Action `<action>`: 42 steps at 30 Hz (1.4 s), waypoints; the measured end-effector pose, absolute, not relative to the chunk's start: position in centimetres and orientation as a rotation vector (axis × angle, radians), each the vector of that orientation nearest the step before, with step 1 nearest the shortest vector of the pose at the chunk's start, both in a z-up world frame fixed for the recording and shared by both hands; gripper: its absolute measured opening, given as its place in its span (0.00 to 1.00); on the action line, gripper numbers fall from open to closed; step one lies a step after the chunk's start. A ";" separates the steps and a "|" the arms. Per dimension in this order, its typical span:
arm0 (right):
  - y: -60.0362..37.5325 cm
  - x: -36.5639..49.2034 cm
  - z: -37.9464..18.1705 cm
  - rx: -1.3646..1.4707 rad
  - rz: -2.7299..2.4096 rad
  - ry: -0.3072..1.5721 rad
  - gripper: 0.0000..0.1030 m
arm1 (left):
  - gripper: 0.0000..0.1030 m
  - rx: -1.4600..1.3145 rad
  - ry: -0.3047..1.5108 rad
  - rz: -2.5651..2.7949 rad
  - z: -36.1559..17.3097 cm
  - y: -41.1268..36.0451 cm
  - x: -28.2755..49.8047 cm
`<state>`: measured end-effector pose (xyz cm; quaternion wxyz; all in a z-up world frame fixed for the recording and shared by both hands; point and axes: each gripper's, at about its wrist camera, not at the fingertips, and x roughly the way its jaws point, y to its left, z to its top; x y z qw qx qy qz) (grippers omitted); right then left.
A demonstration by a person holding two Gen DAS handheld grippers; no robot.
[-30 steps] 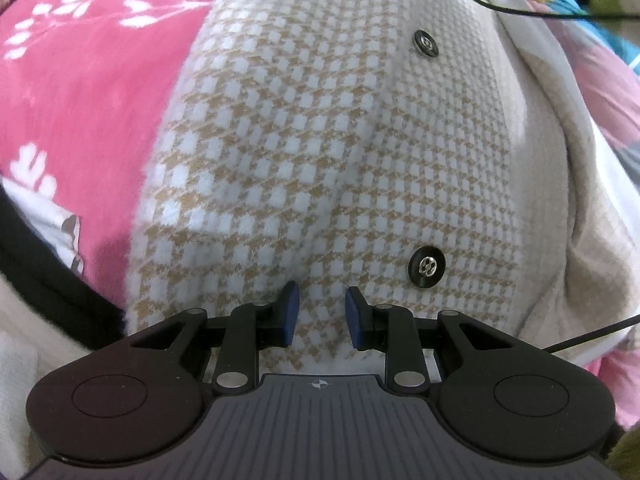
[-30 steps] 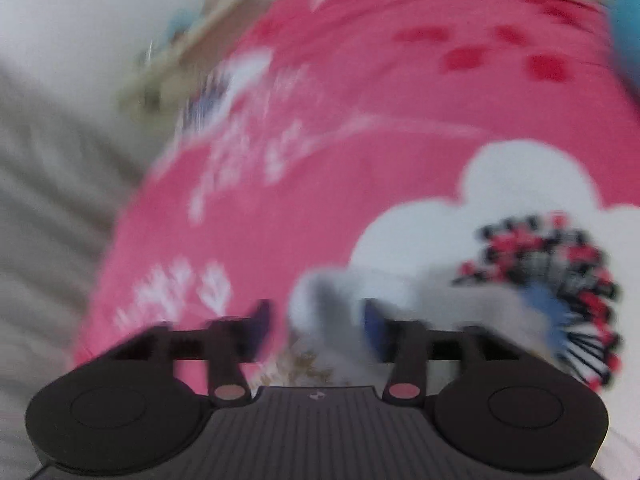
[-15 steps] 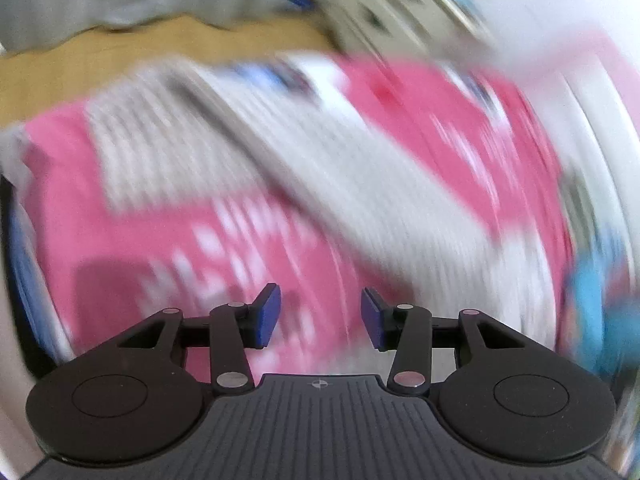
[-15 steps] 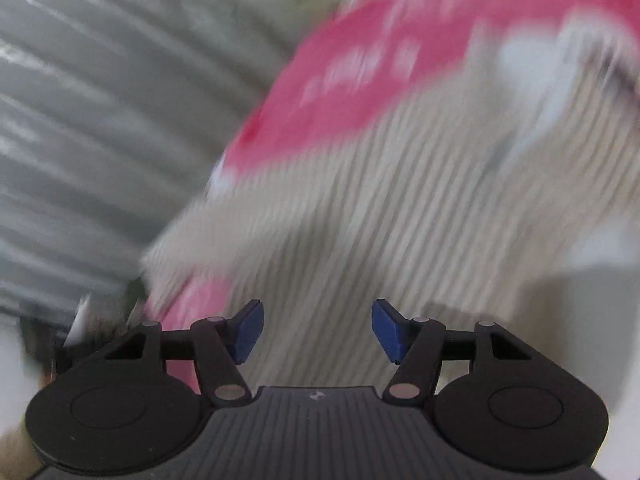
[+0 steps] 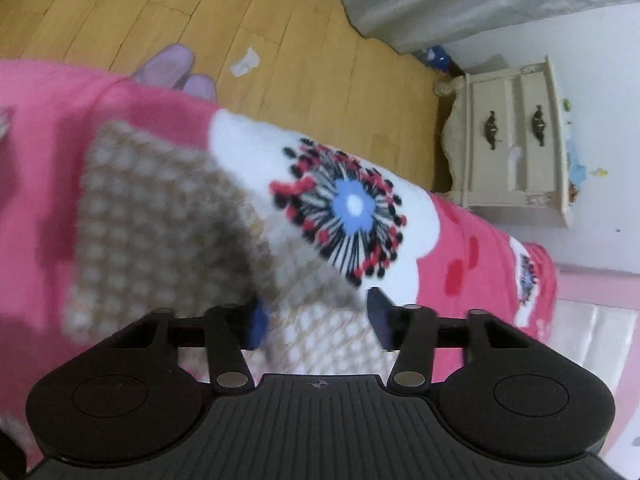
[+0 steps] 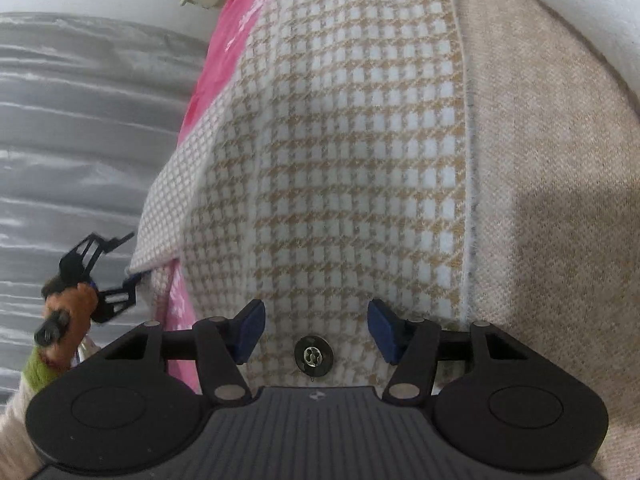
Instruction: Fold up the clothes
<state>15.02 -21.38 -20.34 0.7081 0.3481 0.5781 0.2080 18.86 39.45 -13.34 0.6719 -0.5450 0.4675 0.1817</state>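
The left claw (image 5: 316, 318) sits at bottom centre of its own view, tilted down over a bed spread with a pink flower-print blanket (image 5: 480, 264). Its jaws stand apart and have just been closing. A blurred fold of the beige-and-white houndstooth knit garment (image 5: 160, 208) runs between them, covering part of the left pad, while the right pad's face stays bare, so no firm pinch shows. The garment lies across the left and lower middle of that frame, overlapping a large white patch with a blue-centred flower (image 5: 352, 204). Beyond the bed edge, a wooden floor (image 5: 280, 40) fills the upper left, with purple slippers (image 5: 172, 64) just beside the blanket, and a cream nightstand (image 5: 512, 152) stands at the right. In the right wrist view, the right claw (image 6: 316, 330) is spread wide just above the garment, which fills the frame. A dark snap button (image 6: 314, 356) lies between its fingers, and a plain beige panel (image 6: 560, 200) borders the right side.
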 end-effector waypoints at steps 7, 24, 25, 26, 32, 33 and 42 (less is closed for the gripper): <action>-21.2 14.6 -20.7 0.768 0.465 1.262 0.58 | 0.05 -0.691 0.668 -0.030 0.8 33.8 20.4; -22.4 13.5 -20.9 0.776 0.476 1.224 0.58 | 0.22 -0.603 1.022 0.425 -12.3 38.4 24.0; -22.3 13.5 -20.9 0.774 0.475 1.220 0.58 | 0.25 -0.624 1.010 0.442 -11.7 38.9 24.1; -22.2 13.5 -20.9 0.773 0.474 1.216 0.58 | 0.29 -0.650 0.984 0.471 -11.0 39.5 23.9; -22.2 13.6 -20.9 0.756 0.488 1.211 0.59 | 0.34 -0.696 0.878 0.633 -8.2 41.4 23.7; -22.2 13.8 -20.8 0.756 0.483 1.220 0.58 | 0.34 -0.691 0.870 0.638 -7.8 41.2 23.7; -22.6 20.6 -11.6 0.400 0.328 0.953 0.57 | 0.34 -0.206 0.987 -0.116 -7.9 19.1 28.7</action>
